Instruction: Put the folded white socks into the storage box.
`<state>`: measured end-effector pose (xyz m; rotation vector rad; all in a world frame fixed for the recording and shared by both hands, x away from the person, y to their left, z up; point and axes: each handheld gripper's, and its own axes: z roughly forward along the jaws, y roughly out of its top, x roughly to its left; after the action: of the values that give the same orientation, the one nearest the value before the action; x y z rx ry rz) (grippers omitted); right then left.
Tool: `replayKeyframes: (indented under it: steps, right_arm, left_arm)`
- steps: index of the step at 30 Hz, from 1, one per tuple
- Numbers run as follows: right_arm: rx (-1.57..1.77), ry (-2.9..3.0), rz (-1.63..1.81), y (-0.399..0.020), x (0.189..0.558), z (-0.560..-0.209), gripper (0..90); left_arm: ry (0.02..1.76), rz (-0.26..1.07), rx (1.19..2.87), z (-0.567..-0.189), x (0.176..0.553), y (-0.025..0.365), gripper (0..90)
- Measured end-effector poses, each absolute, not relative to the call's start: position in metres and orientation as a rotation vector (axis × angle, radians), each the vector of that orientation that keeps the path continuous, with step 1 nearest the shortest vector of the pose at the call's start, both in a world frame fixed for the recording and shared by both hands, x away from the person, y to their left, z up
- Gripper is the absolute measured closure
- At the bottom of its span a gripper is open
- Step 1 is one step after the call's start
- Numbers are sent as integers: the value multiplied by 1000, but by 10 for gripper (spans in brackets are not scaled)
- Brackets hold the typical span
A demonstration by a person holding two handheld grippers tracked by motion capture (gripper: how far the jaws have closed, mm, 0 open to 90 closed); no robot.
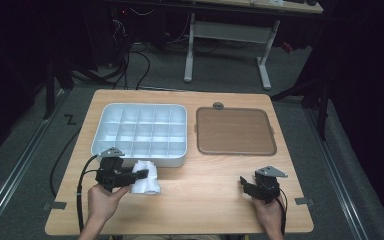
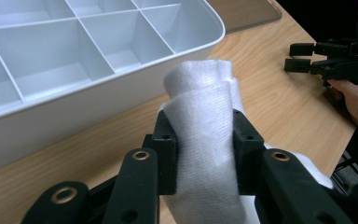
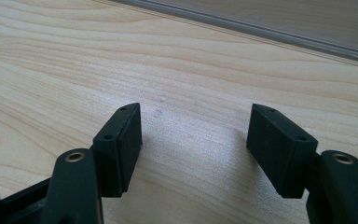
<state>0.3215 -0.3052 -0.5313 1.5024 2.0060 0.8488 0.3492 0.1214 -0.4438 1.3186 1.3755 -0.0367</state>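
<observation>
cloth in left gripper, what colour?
White cloth, finely ribbed weave; clearest in the left gripper view.

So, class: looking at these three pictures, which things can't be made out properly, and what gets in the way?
- White rolled cloth: its lower end, in the left gripper view, is hidden behind the left hand-held gripper and cut by the bottom edge.
- White divided tray: cut off by the top and left edges of that view.
- Small grey thing behind the brown tray: too small in the high view.
</observation>
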Motion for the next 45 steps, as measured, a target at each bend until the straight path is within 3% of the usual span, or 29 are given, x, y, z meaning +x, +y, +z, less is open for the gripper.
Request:
replayKeyframes:
  steps: [45]
  right_arm:
    - [1502, 2006, 848, -305, 322, -531, 361]
  left_arm:
    - [1370, -4, 1281, -416, 401, 133, 688]
